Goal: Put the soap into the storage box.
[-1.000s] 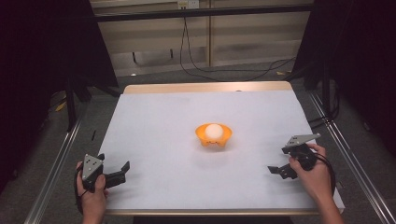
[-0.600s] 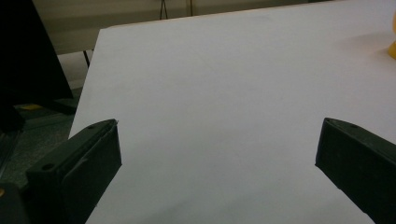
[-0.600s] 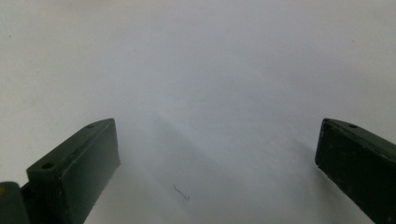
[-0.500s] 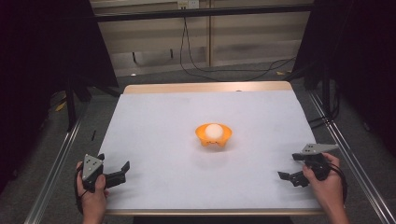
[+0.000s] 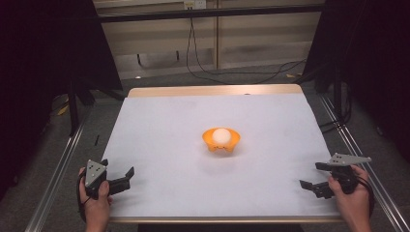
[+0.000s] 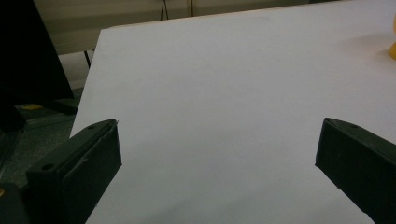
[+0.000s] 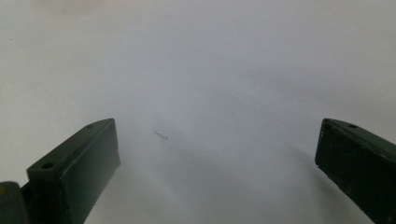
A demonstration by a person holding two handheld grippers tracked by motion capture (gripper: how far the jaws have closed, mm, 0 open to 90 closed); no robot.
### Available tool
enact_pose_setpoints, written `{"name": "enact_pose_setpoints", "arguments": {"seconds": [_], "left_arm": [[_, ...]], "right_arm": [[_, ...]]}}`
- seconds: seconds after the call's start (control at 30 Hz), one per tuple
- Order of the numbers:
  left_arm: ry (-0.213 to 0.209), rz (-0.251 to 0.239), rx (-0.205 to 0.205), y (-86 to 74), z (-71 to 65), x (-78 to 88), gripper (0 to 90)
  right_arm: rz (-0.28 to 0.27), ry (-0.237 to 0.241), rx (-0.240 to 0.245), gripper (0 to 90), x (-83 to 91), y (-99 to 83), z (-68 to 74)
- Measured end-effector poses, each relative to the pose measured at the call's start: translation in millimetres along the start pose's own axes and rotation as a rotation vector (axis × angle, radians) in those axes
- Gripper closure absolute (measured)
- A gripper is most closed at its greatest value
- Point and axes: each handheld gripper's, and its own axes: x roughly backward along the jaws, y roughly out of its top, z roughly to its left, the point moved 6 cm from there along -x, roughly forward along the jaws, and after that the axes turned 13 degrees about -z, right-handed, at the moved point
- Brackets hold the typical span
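Observation:
An orange bowl (image 5: 221,140) stands near the middle of the white table (image 5: 169,135), and a white ball (image 5: 221,135) lies in it. My left gripper (image 5: 119,180) rests at the front left corner, open, with nothing between its jaws. In the left gripper view the gripper (image 6: 217,149) looks across bare table, with an edge of the orange bowl (image 6: 392,46) at the far right. My right gripper (image 5: 316,180) is at the front right corner, open and empty. The right gripper view has the gripper (image 7: 217,149) spread wide over the white surface.
A small dark speck (image 7: 160,135) lies on the table between the right jaws. Metal rails (image 5: 58,174) run along both sides of the table. Cables (image 5: 232,72) trail on the floor behind it. Dark curtains stand at the left and right.
My right gripper has drawn back from the table's right middle toward the front right corner and lower. The left gripper, bowl and ball have stayed put.

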Motion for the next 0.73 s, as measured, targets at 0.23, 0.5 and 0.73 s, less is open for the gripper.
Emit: {"name": "enact_pose_setpoints", "arguments": {"seconds": [0.23,0.5,0.73], "left_arm": [[-0.004,-0.001,0.005,0.0,-0.1,0.1,0.0],[-0.005,-0.001,0.005,0.0,-0.2,0.0,0.0],[-0.008,0.006,0.007,-0.3,-0.1,-0.7,0.0]], "right_arm": [[-0.035,-0.023,-0.027,0.0,15.9,-4.0,-8.0],[-0.1,-0.037,-0.051,0.0,28.8,-8.1,-13.9],[-0.085,-0.051,-0.029,0.0,26.5,-10.9,-11.7]]}}
